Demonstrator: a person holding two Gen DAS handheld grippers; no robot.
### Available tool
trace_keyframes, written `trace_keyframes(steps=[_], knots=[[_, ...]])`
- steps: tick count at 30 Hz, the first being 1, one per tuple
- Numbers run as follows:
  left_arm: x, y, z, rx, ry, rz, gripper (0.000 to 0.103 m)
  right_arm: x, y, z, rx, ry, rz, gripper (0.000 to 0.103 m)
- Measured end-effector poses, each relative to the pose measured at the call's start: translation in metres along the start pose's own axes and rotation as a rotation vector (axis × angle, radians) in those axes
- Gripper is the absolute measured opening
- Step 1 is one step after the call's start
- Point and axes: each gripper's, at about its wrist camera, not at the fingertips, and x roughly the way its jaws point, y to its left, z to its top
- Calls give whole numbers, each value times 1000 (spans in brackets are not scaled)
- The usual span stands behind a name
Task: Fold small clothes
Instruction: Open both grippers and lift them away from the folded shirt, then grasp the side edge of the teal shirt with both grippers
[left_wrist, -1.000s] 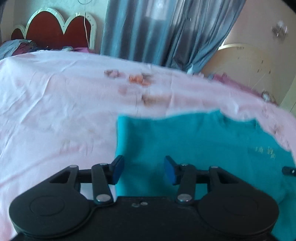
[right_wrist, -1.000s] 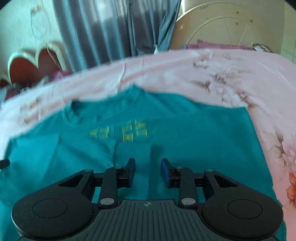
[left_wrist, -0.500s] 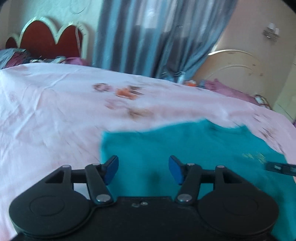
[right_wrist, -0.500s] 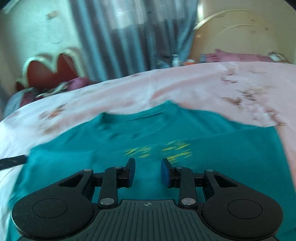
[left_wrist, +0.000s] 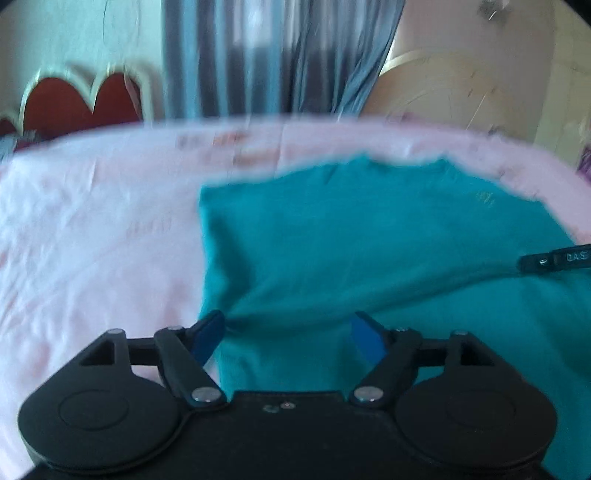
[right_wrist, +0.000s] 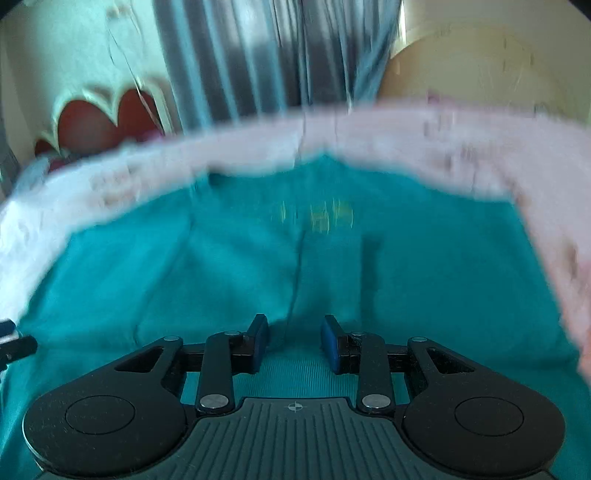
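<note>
A bed with a pale pink sheet fills most of both views, and behind it hang grey-blue curtains beside a red headboard. The teal shirt lies spread on the sheet, its yellow print toward the far edge. Both pictures are blurred.

The left gripper has its jaws wide apart, at the near left corner of the shirt, where a ridge of cloth rises between the fingers. The right gripper has a narrower gap, also unclosed, with a crease of cloth running up from between its fingers.

In my judgement the risk is a bad pinch: if a gripper closes too deep, it may catch the sheet together with the shirt, or take only one layer. Then the fold would come out crooked.
</note>
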Motion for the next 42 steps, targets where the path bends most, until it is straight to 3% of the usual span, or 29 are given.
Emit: trace_keyframes(steps=[2, 5, 8, 14, 21, 22, 23, 25, 36, 40, 42], knots=[[-9, 7, -1, -36, -12, 14, 64, -19, 2, 2, 21, -34, -3, 32], [-28, 19, -10, -89, -44, -17, 68, -51, -5, -5, 39, -94, 0, 32], [-44, 24, -25, -60, -27, -31, 69, -77, -24, -20, 99, -90, -14, 32], [-71, 37, -58, -99, 29, -105, 65, -130, -74, -51, 188, -54, -66, 32], [-97, 37, -89, -174, 65, -99, 61, -166, -145, -88, 359, -14, -83, 33], [-100, 34, -92, -184, 75, -101, 61, -171, -153, -93, 373, -13, -79, 38], [-103, 33, -95, -192, 80, -103, 61, -176, -159, -97, 380, -18, -77, 55], [-111, 29, -101, -216, 85, -114, 60, -189, -167, -106, 374, -36, -71, 67], [-146, 35, -147, -463, 133, -304, 56, -221, -207, -172, 496, 51, 204, 66], [-145, 42, -160, -548, 123, -385, 47, -222, -204, -181, 506, 84, 322, 66], [-139, 49, -164, -614, 125, -417, 39, -218, -202, -181, 488, 84, 340, 59]])
